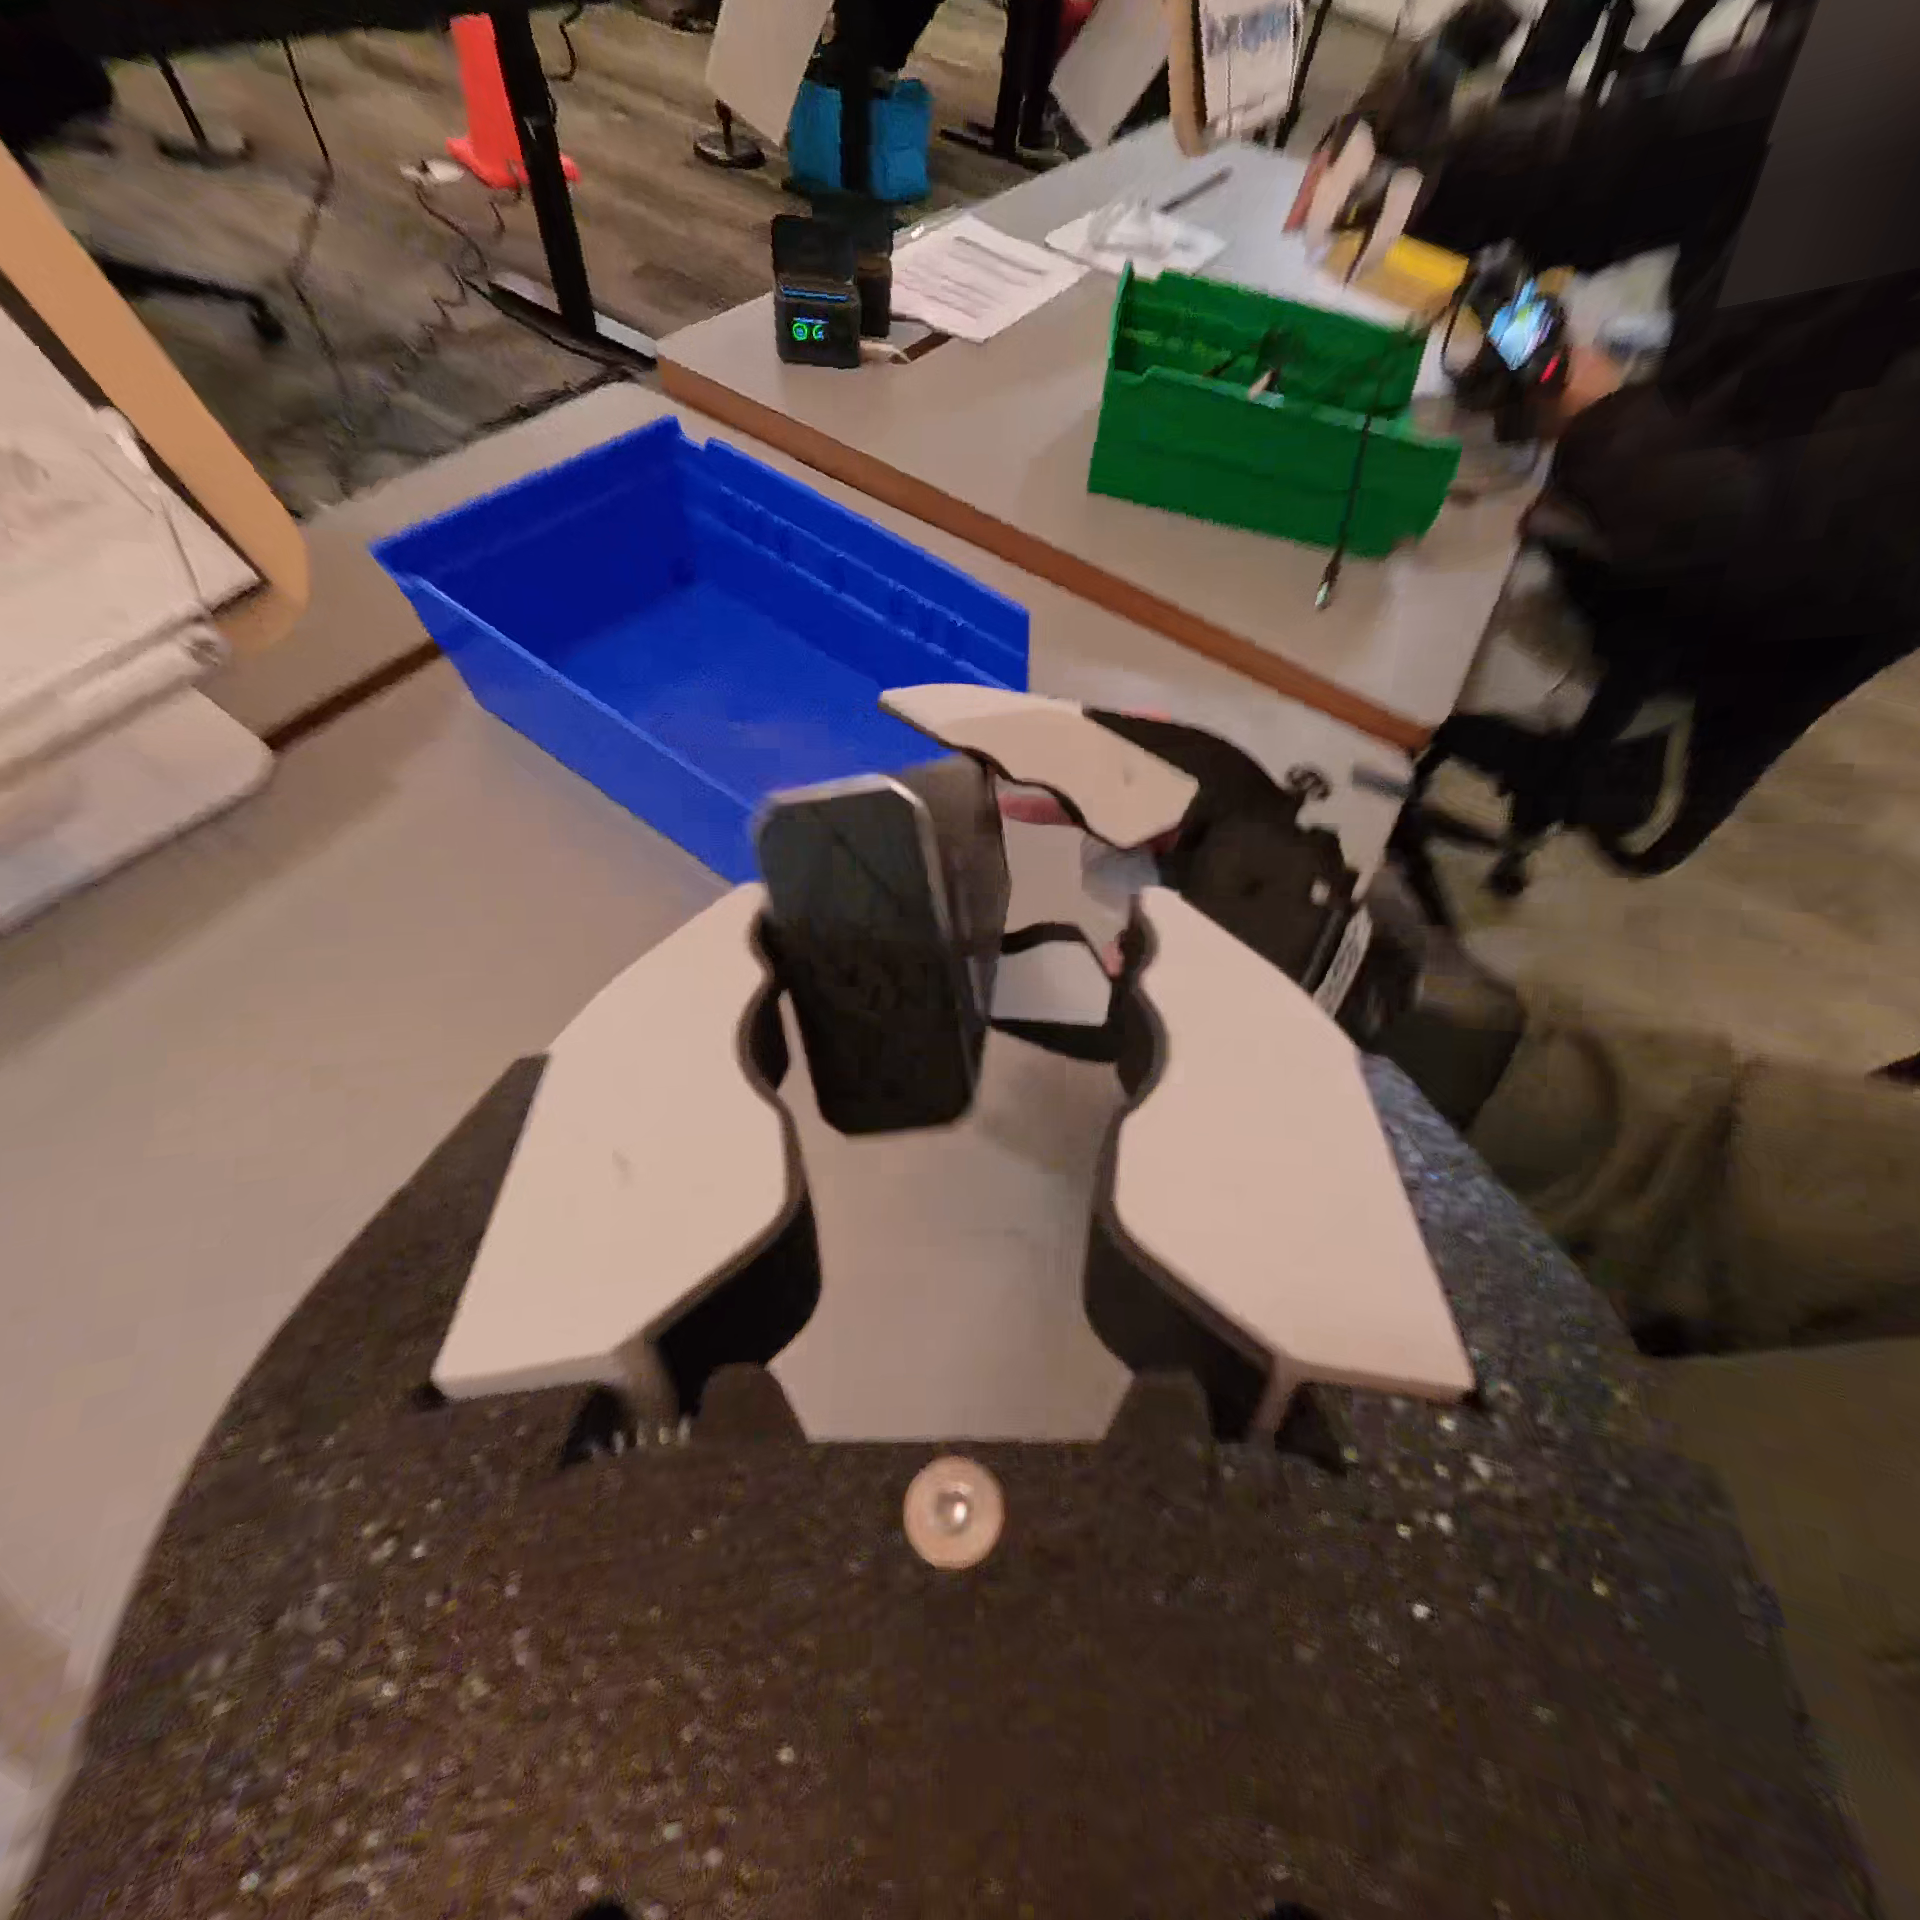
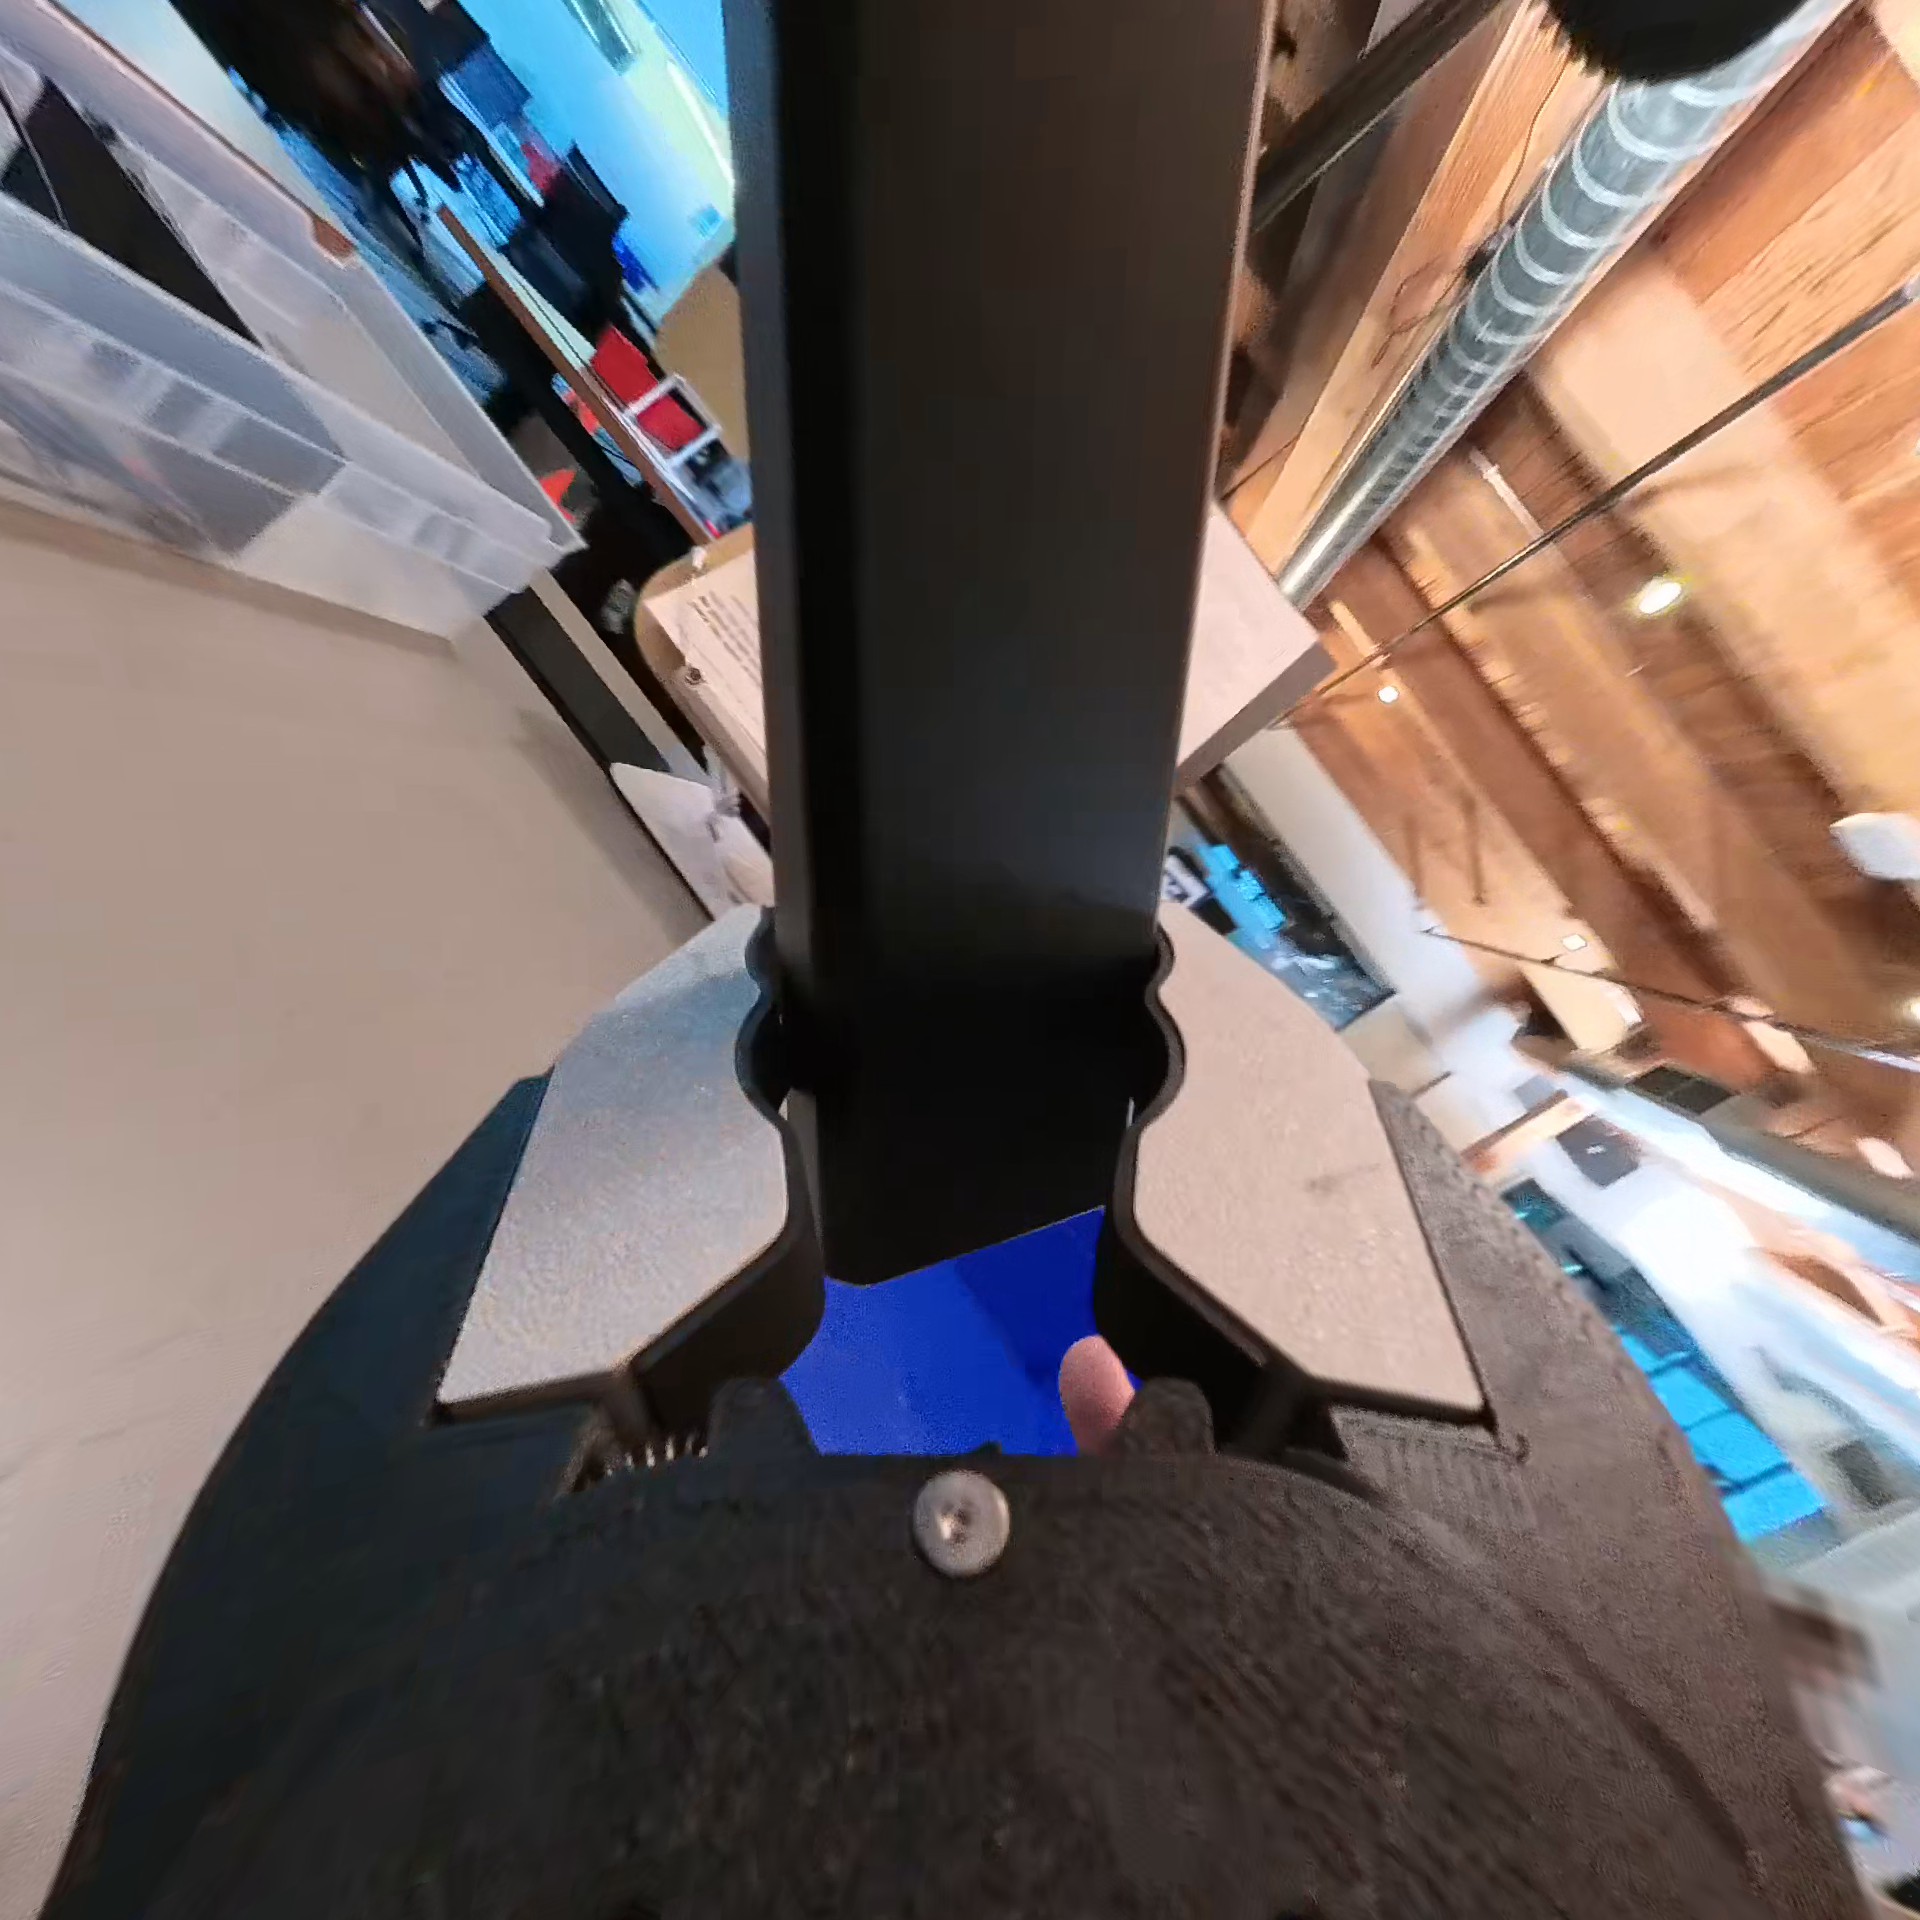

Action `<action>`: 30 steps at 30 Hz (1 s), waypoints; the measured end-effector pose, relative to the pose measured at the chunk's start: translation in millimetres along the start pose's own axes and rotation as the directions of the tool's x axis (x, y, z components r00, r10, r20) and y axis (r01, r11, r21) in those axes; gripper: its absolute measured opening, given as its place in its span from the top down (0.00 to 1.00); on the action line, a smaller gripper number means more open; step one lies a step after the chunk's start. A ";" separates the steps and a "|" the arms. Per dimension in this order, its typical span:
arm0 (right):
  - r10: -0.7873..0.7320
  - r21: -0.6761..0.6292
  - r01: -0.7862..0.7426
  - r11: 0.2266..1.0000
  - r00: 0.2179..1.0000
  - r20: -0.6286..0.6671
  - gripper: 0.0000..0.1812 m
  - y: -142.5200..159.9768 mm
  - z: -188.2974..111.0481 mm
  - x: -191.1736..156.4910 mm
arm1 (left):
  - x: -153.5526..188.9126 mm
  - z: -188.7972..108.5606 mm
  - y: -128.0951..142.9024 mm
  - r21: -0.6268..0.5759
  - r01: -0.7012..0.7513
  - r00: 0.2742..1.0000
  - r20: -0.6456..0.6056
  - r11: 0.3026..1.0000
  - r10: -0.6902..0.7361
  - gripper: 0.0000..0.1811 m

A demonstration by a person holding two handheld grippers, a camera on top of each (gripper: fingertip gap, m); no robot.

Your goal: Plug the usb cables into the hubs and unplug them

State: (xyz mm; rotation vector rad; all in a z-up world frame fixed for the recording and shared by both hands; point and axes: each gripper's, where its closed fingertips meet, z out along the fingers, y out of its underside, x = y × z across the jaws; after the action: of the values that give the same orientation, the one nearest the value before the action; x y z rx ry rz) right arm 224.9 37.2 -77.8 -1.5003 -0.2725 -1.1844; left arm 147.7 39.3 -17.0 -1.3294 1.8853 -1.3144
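The left tool (image 1: pixel 951 997) stands spread above the grey counter (image 1: pixel 312 1039), a black hub (image 1: pixel 868 961) upright between its fingers, touching only the left one. Beyond lie the right tool (image 1: pixel 1060 769) and a blue bin (image 1: pixel 707 634). In the right wrist view, the right tool (image 2: pixel 956 997) is clenched around the black hub (image 2: pixel 977 582)

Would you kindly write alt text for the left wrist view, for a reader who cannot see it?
The left gripper is open around a black hub, which the right gripper appears to hold from the far side above a grey table. Behind sit an empty blue bin and a green bin with a cable hanging out.
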 end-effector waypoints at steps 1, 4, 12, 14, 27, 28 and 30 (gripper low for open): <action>-0.025 0.000 0.025 1.000 1.000 -0.012 0.65 -1.0 -0.5 0.7 | -4.6 1.2 0.2 0.015 0.043 0.999 -0.014 0.999 -0.043 0.78; -0.105 -0.027 0.105 0.994 0.994 -0.010 0.65 4.9 1.2 -1.0 | -13.8 4.0 11.0 0.013 0.011 0.999 -0.045 1.000 -0.011 0.84; 0.361 0.030 -0.378 0.925 0.902 0.236 0.57 16.0 10.5 -32.0 | -17.4 1.9 9.1 -0.094 -0.605 0.776 0.152 0.790 0.612 0.85; 0.601 -0.025 -0.639 0.769 0.710 0.367 0.49 17.9 11.4 -41.6 | -19.1 -3.2 -1.2 -0.193 -0.771 0.571 0.209 0.606 0.794 0.85; 0.450 -0.382 -0.776 -0.502 -0.611 0.651 0.46 -47.0 -10.6 -2.2 | 5.1 15.2 33.8 0.239 -0.845 0.529 0.240 0.479 0.814 0.85; 0.489 -0.372 -0.778 -0.506 -0.614 0.620 0.51 -42.6 -7.2 -6.0 | 4.3 17.8 37.8 0.251 -0.836 0.543 0.246 0.488 0.803 0.85; 0.511 -0.382 -0.789 -0.481 -0.607 0.609 0.57 -38.1 -5.5 -11.3 | 1.2 20.6 42.4 0.269 -0.817 0.570 0.247 0.510 0.784 0.85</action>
State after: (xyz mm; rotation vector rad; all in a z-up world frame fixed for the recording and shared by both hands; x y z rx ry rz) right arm 189.3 49.7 -64.2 -0.8571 0.4260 1.1241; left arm 145.1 32.2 -63.5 -0.1960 1.7147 -0.9637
